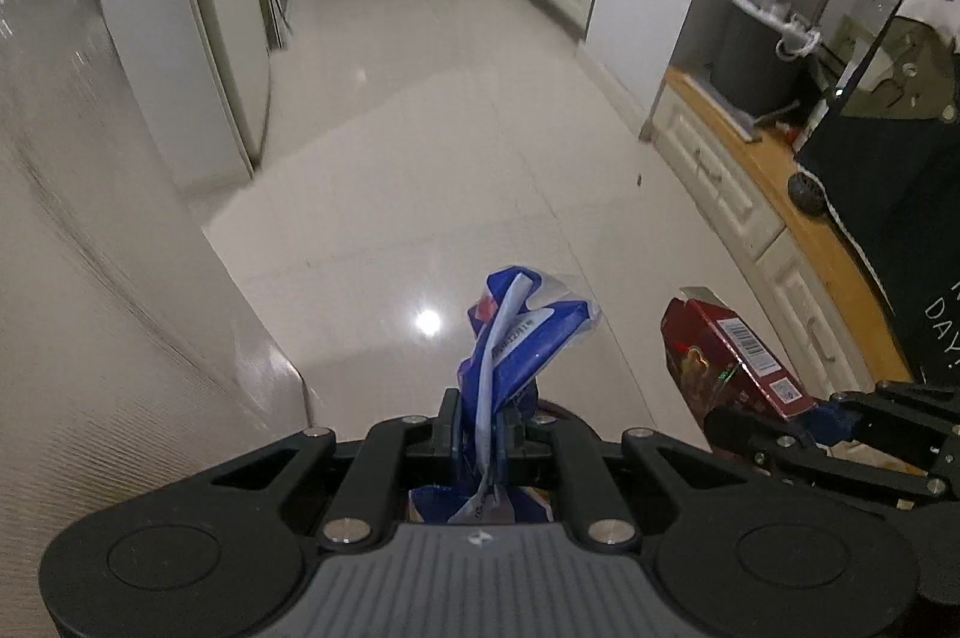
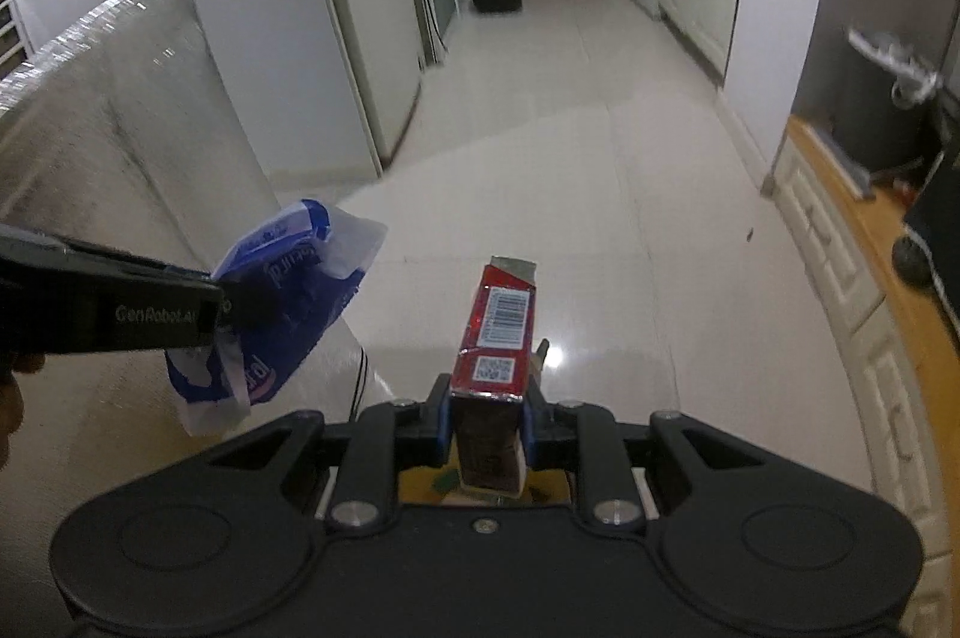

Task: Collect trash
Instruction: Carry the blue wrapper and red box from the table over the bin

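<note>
A crumpled blue wrapper (image 1: 516, 332) is pinched tightly in the left gripper (image 1: 480, 428), while a red box (image 2: 495, 332) is clamped by the right gripper (image 2: 486, 422) above the floor (image 1: 420, 158).

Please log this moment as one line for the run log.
left gripper: shut on blue wrapper | right gripper: shut on red carton | both held above tiled floor

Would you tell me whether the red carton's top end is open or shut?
Open: the red carton, clamped in the right gripper, shows a raised silver-lined flap at its far end.
</note>
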Demonstrator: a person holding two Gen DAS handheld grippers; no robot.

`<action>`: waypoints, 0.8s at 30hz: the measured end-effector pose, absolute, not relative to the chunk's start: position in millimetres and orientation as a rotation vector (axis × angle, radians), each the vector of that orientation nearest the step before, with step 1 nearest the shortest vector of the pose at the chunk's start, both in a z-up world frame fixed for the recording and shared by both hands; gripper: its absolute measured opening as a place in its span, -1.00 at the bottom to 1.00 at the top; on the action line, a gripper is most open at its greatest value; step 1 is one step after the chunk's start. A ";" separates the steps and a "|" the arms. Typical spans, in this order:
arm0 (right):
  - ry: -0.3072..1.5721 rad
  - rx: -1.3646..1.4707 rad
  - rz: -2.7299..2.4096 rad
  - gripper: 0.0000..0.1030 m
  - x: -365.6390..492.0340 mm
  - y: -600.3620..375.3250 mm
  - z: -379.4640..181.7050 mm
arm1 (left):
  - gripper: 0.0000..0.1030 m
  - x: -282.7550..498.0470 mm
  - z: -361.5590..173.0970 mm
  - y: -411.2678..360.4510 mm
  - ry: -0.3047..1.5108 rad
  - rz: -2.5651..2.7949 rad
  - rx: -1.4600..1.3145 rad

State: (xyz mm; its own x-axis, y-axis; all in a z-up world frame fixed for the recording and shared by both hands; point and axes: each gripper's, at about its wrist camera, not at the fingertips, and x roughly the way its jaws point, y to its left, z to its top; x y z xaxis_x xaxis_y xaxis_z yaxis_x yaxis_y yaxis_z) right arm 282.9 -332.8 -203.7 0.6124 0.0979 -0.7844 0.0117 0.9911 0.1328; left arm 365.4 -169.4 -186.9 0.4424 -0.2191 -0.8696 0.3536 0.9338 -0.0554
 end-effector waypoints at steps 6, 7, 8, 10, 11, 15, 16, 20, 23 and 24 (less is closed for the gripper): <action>1.025 0.165 0.065 -0.57 307.1 -337.6 -238.3 | -0.78 375.8 -238.2 -163.0 1.168 -0.344 0.126; 1.048 0.171 0.068 -0.57 311.2 -337.8 -244.8 | -0.78 377.4 -244.5 -161.5 1.183 -0.340 0.128; 1.065 0.173 0.070 -0.57 314.9 -338.4 -250.5 | -0.78 379.9 -252.0 -158.9 1.203 -0.333 0.129; 1.101 0.176 0.075 -0.57 321.4 -338.1 -262.3 | -0.78 385.4 -263.0 -153.1 1.234 -0.324 0.122; 1.119 0.178 0.078 -0.57 324.2 -338.0 -267.3 | -0.78 386.8 -267.0 -149.5 1.246 -0.319 0.115; 1.177 0.202 0.084 -0.57 336.0 -339.0 -286.1 | -0.78 395.6 -288.6 -137.5 1.312 -0.313 0.055; 1.191 0.211 0.086 -0.57 339.0 -339.7 -291.5 | -0.78 397.3 -293.7 -136.2 1.327 -0.312 0.042; 1.251 0.198 0.088 -0.56 347.7 -337.6 -310.0 | -0.78 402.9 -314.4 -132.6 1.382 -0.314 0.000; 1.307 0.184 0.091 -0.56 351.2 -335.3 -324.6 | -0.78 407.1 -328.5 -134.4 1.419 -0.327 -0.031; 1.323 0.178 0.091 -0.56 352.9 -335.7 -329.3 | -0.78 408.4 -333.1 -135.8 1.435 -0.336 -0.038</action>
